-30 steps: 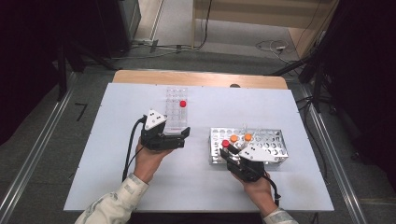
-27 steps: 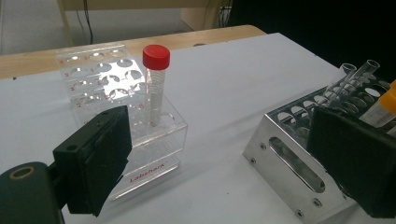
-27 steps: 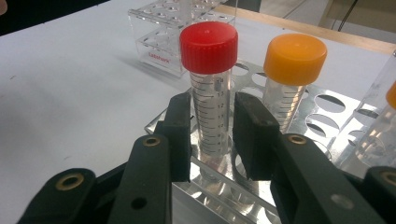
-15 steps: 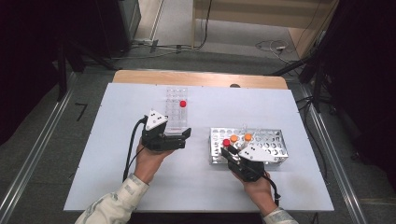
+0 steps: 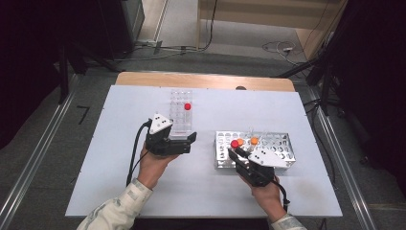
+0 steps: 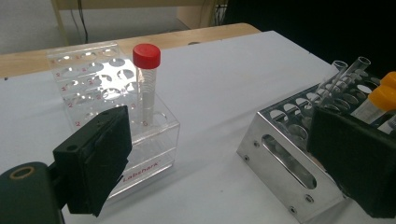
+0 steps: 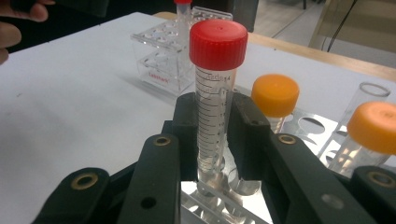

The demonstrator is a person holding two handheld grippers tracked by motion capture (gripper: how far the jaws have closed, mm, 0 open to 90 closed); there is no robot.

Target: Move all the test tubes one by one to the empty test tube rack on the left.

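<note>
Red-capped clear plastic tube (image 7: 215, 93) with printed graduation marks sits clamped between my right gripper (image 7: 217, 135), whose jaws have just been closing on it; it stands upright with its foot in a hole of the perforated metal rack (image 5: 282, 143). One matching red-capped tube (image 6: 146, 79) already stands in the clear acrylic rack (image 6: 154, 140), so I judge one transfer done and this one barely begun: lift and carry remain. Two orange-capped tubes (image 7: 275, 95) and a few uncapped glass tubes (image 6: 348, 70) wait in the metal rack. My left gripper (image 5: 179, 140) rests beside the acrylic rack, jaws apart, gripping nothing. Red lettering on the acrylic base reads "Labshark".
</note>
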